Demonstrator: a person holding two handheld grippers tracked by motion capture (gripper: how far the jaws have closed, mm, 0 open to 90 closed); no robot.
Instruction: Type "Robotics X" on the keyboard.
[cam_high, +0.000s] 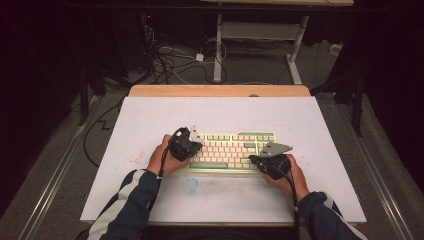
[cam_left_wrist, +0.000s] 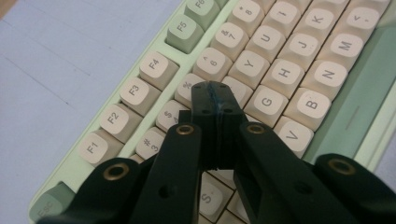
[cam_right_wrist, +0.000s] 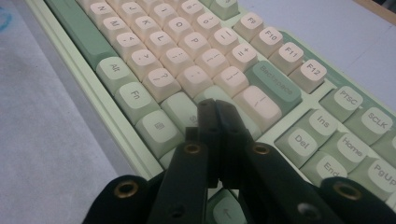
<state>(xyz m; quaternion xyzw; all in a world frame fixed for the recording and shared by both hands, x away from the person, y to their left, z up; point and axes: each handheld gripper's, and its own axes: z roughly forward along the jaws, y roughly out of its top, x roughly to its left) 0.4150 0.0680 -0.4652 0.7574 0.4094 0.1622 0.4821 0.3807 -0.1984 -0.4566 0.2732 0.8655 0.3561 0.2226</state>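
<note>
With both jaws pressed together on nothing, my left hand-held gripper (cam_left_wrist: 214, 88) and right hand-held gripper (cam_right_wrist: 215, 105) poke at the keyboard (cam_high: 230, 150) mid-frame on the white tabletop (cam_high: 150, 120), so typing looks underway, extent unclear.

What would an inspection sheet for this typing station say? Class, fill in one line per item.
Surface: white table, faint red and blue marks.
Job's things: green and cream keyboard, lying flat.
Clutter: nothing seen.
Grippers: left tool shut, tip over the keys by G; right tool shut, tip over the keys below Backspace.
Cables: a tangle on the floor; one black lead from each tool.
Surroundings: dark room, desk frame behind.
</note>
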